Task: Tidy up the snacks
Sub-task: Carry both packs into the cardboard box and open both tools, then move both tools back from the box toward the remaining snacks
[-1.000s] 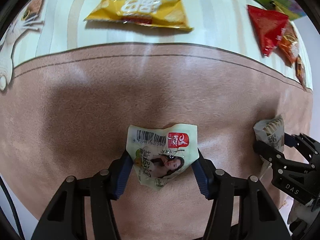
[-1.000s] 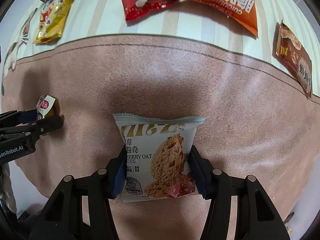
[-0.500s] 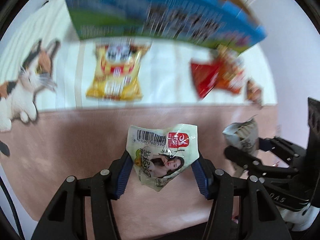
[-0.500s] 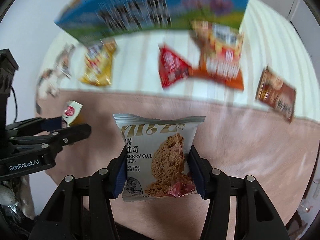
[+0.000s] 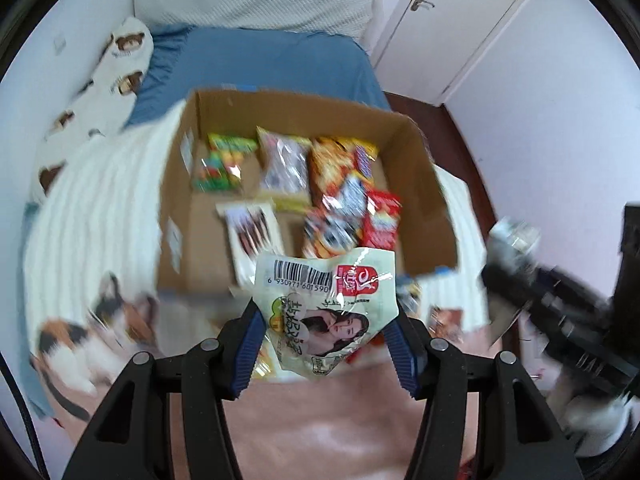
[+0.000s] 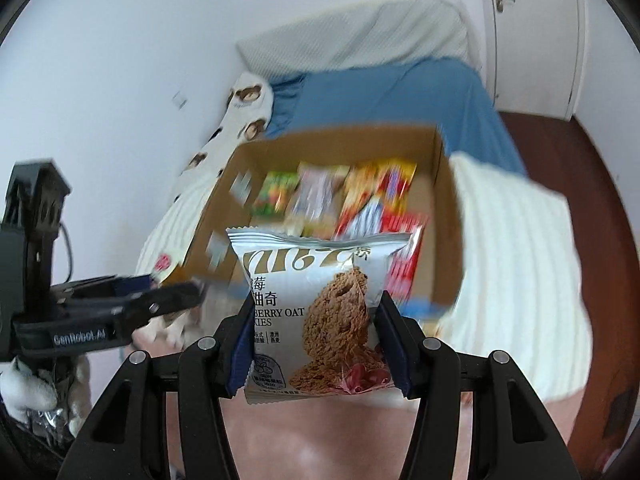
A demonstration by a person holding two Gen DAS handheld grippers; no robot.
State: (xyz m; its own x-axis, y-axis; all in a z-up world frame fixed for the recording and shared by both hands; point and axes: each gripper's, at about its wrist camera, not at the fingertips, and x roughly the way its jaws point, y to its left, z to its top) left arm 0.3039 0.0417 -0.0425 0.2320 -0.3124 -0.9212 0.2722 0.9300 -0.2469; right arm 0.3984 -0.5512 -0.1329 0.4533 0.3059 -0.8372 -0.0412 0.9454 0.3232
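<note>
Ahead of both grippers' fingers, a cardboard box (image 5: 424, 184) holds assorted snack packets (image 5: 340, 192) (blurred). The left gripper (image 5: 326, 344) clamps a pale-green packet (image 5: 328, 308), the right gripper (image 6: 316, 340) a cookie packet (image 6: 320, 304), above the bed (image 5: 256, 60).

I see a bed (image 5: 272, 60) with blue sheet, white pillow (image 5: 256, 0) at the far wall, white door (image 5: 460, 20) far right, dark wood floor (image 6: 608, 208), pale walls, soft daylight

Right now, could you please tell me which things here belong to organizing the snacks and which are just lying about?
Part of the job:
- green snack packet in left tongs
- oat cookie packet in right tongs
- cardboard box holding snacks

Just lying about:
- blue bedsheet
- cat-print blanket
- white pillow
</note>
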